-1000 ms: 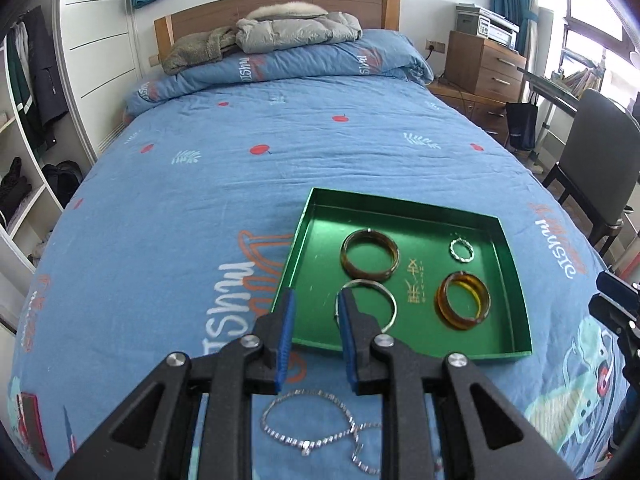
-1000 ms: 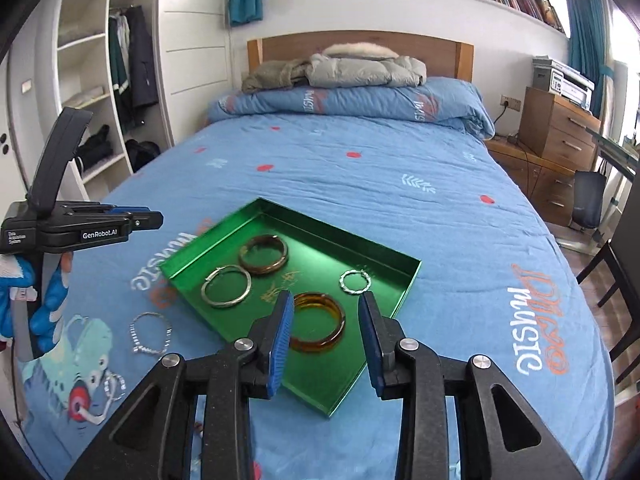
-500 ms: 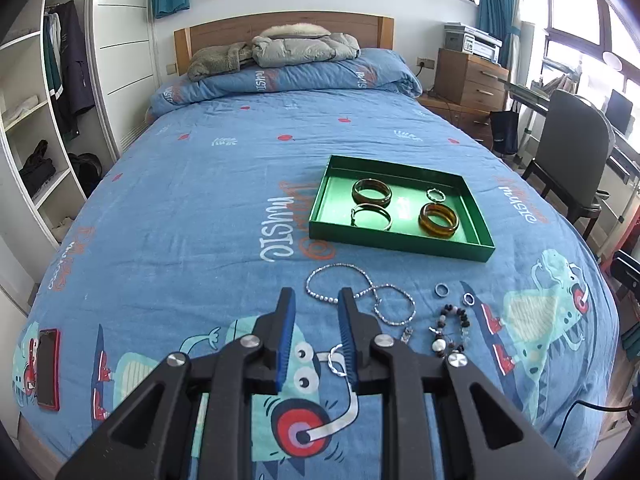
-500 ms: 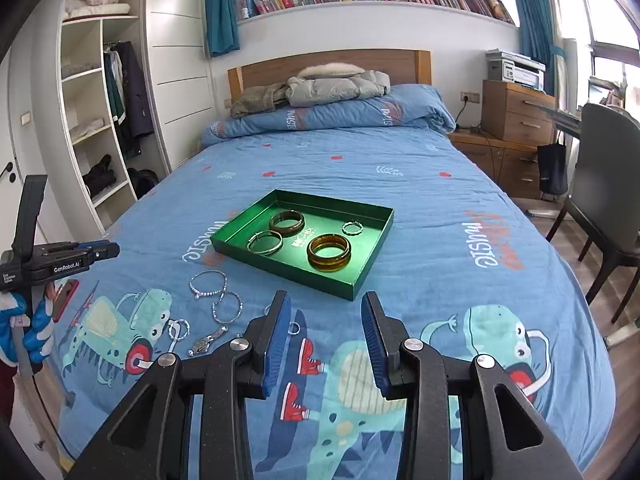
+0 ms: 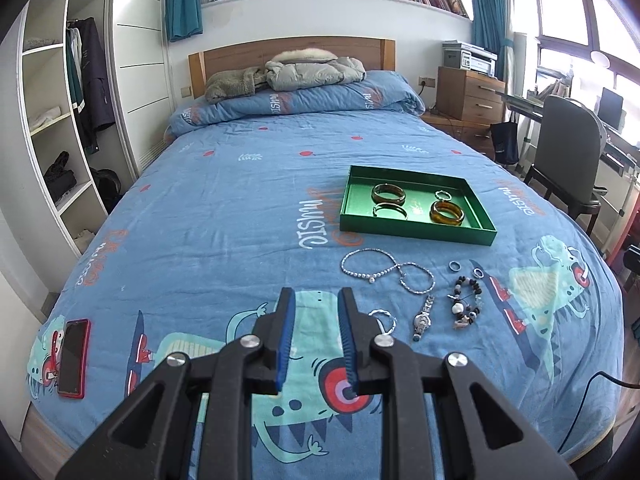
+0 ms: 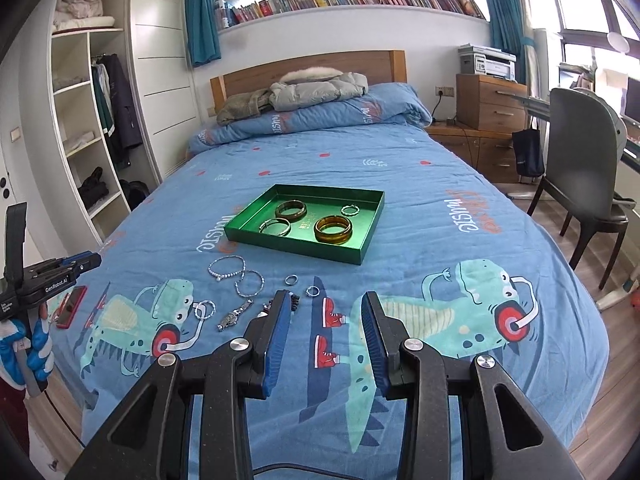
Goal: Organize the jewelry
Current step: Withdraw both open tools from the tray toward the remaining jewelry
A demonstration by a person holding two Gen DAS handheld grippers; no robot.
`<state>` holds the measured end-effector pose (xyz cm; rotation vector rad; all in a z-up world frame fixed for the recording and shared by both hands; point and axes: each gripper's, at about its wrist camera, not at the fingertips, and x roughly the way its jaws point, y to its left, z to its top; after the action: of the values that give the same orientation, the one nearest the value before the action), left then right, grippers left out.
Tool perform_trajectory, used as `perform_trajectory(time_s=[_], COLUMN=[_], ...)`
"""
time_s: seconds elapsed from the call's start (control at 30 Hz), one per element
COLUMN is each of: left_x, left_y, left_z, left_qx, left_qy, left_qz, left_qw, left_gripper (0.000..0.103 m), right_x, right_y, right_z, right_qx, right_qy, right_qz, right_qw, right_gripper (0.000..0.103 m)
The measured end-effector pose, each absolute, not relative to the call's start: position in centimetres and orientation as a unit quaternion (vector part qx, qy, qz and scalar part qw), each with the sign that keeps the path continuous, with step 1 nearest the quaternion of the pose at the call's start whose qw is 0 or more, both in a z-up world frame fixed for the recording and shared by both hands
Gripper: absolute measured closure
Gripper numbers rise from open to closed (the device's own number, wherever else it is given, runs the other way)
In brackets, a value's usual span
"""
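Note:
A green tray [image 5: 416, 230] [image 6: 280, 240] lies on the blue bed and holds a brown bangle [image 5: 388, 193], a silver bangle [image 5: 390, 211], an amber bangle [image 5: 447, 213] and a small ring [image 5: 443, 195]. Loose on the bedspread in front of it lie a silver necklace [image 5: 368, 266], a chain bracelet [image 5: 417, 282], a watch [image 5: 423, 318], a bead bracelet [image 5: 464, 304], two small rings [image 5: 454, 266] and a twisted silver ring [image 5: 384, 318]. My left gripper [image 5: 314, 336] is open and empty, held back above the bed's near end. My right gripper [image 6: 326, 338] is open and empty, also held back.
A red phone [image 5: 72, 358] lies at the bed's near left corner. A folded duvet and jackets [image 5: 308, 76] sit at the headboard. A wardrobe stands on the left; a chair [image 5: 568, 160] and a wooden dresser [image 5: 468, 94] stand on the right.
Both grippers have pulled back from over the tray to the foot of the bed. The loose jewelry in front of the tray has come into view. Both stay open and empty.

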<state>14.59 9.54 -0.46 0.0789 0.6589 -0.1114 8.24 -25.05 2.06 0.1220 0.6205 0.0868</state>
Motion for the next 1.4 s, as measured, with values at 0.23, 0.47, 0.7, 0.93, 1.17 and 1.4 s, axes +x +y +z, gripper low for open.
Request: perform_trajectory(time_s=[0.23, 0.47, 0.7, 0.93, 1.17, 1.4], left_x=[13.1, 12.4, 12.9, 13.5, 14.5, 16.4], left_y=[10.8, 11.6, 11.2, 10.0, 8.9, 7.5], left_z=[-1.1, -1.6, -3.0, -4.9, -6.6, -9.3], left_qx=[0.023, 0.018, 0.007, 0.010, 0.006, -0.001], left_qy=[0.323, 0.323, 0.339, 0.357, 0.373, 0.399], left_qz=[-0.056, -0.054, -0.061, -0.068, -0.072, -0.074], left_qw=[0.945, 0.945, 0.939, 0.932, 0.925, 0.914], left_gripper=[0.082, 0.082, 0.082, 0.070, 0.070, 0.070], right_x=[7.2, 6.7, 7.4, 8.3, 9.6, 11.4], right_y=[-24.4, -24.5, -24.9, -25.3, -25.5, -25.9], right_z=[3.2, 3.8, 2.2, 0.3, -1.4, -4.0], right_qx=[0.059, 0.063, 0.071, 0.075, 0.070, 0.067], right_qy=[0.292, 0.282, 0.298, 0.314, 0.327, 0.345], right_qz=[0.033, 0.019, 0.015, 0.016, 0.033, 0.058], right_qw=[0.954, 0.957, 0.952, 0.946, 0.942, 0.934], right_gripper=[0.066, 0.066, 0.066, 0.066, 0.066, 0.066])
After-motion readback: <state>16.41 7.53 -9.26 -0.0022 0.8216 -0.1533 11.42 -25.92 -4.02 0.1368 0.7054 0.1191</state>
